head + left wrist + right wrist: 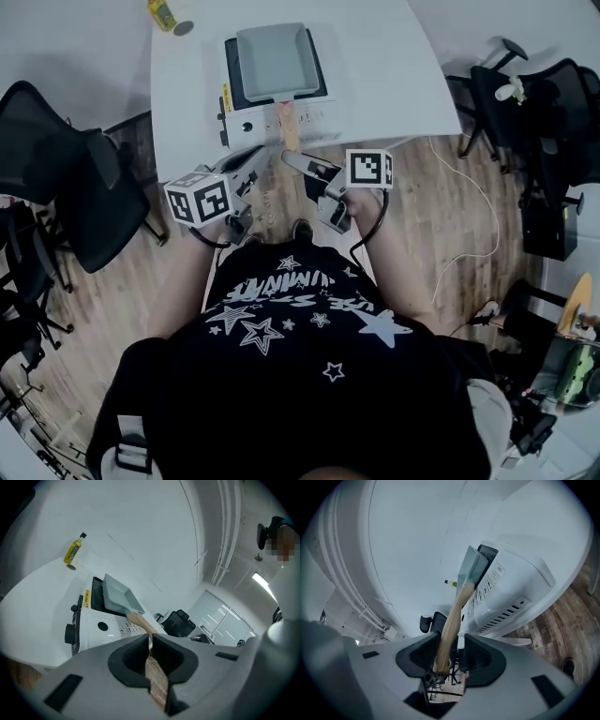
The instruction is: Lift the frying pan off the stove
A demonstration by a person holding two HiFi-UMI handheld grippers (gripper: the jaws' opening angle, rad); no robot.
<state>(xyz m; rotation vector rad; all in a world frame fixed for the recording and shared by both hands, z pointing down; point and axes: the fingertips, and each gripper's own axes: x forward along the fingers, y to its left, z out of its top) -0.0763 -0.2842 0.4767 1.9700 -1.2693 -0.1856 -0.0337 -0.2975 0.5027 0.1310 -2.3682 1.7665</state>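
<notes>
- We see the pan (272, 58) on the stove (281, 117) (white tabletop (384, 66) under it)
- Our left hand-held gripper (151, 649) is clamped on its wooden handle (138, 620)
- Our right hand-held gripper (450, 656) stands open around the handle, not clamped

Person is wearing black T-shirt (300, 328), white stars, lettering; grey left claw (265, 154) and right claw (290, 158) are carrying black-white marker cubes (199, 199).

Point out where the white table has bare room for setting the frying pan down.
Widest bare patch: the table right of the stove, to its right edge. A smaller one lies between the stove and the oil bottle. Crowded: the near edge, where the left hand-held gripper and right hand-held gripper meet the handle of the frying pan.
</notes>
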